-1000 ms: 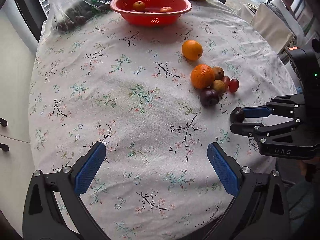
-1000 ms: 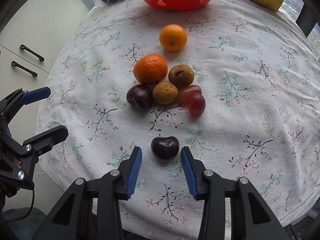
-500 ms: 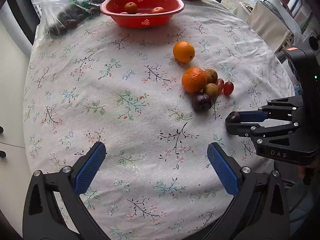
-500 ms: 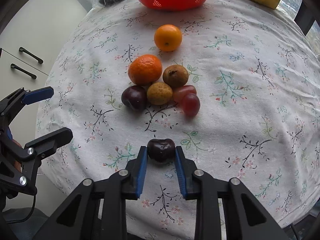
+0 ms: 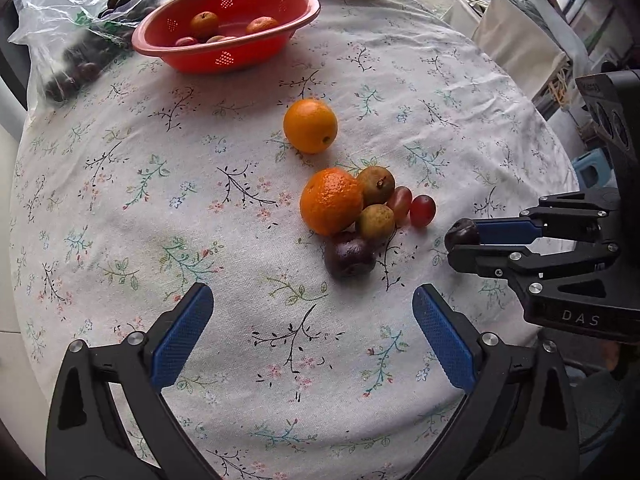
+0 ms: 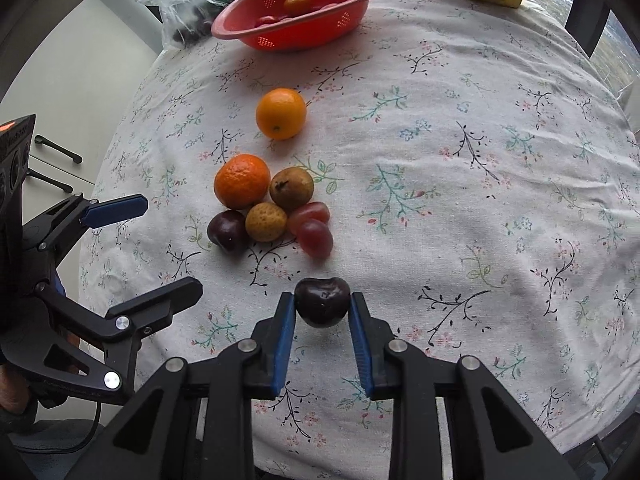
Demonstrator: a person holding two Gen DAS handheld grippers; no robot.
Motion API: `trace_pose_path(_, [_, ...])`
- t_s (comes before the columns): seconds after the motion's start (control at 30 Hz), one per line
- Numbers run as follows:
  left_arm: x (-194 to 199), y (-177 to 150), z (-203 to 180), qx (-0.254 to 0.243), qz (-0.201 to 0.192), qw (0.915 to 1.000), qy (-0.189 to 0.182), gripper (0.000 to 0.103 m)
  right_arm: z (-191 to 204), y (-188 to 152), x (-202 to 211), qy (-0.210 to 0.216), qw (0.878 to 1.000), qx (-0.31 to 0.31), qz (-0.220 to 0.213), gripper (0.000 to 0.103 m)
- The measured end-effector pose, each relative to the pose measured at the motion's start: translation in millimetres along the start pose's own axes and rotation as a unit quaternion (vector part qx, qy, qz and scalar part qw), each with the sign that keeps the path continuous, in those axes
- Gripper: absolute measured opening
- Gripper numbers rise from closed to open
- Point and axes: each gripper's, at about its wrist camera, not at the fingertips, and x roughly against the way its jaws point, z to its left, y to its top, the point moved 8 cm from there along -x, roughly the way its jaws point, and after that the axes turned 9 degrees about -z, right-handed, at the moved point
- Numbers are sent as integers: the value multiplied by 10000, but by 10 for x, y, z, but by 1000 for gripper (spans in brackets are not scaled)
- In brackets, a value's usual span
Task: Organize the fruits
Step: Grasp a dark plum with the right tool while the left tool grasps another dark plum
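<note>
The right gripper (image 6: pixel 322 312) now has its 2 blue pads pressed against the sides of a dark cherry (image 6: pixel 322 307), where 1 second ago they stood apart on either side of it as it lay on the tablecloth (image 6: pixel 460 128); by my reading the pick is done and the carry comes next. The cherry hangs just on the near side of the fruit cluster (image 6: pixel 266 206), which is unmoved, with the single orange (image 6: pixel 281 113) and the red basket (image 6: pixel 340 16) beyond. The left gripper (image 5: pixel 312 340), spread wide and holding nothing, has edged closer to that cluster.
</note>
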Motion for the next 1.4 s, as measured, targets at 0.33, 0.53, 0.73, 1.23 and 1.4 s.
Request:
trace_pose_path(0.33, [-279, 118, -203, -123, 144, 9996, -187, 53, -193, 66, 2, -40, 9999, -119, 9, 30])
trace_pose_path(0.53, [-360, 110, -240, -124, 194, 9994, -245, 33, -274, 80, -2, -54, 9999, -162, 19, 30])
trace_pose_path(0.73, [-370, 95, -239, -97, 163, 9994, -302, 31, -285, 81, -7, -54, 9998, -174, 25, 30])
trace_pose_path(1.23, [-293, 53, -216, -57, 87, 9991, -414, 28, -260, 81, -24, -43, 9999, -149, -5, 30])
trace_pose_path(1.4, [-195, 48, -169, 16, 39, 9990, -437, 28, -249, 103, -18, -40, 9999, -139, -17, 30])
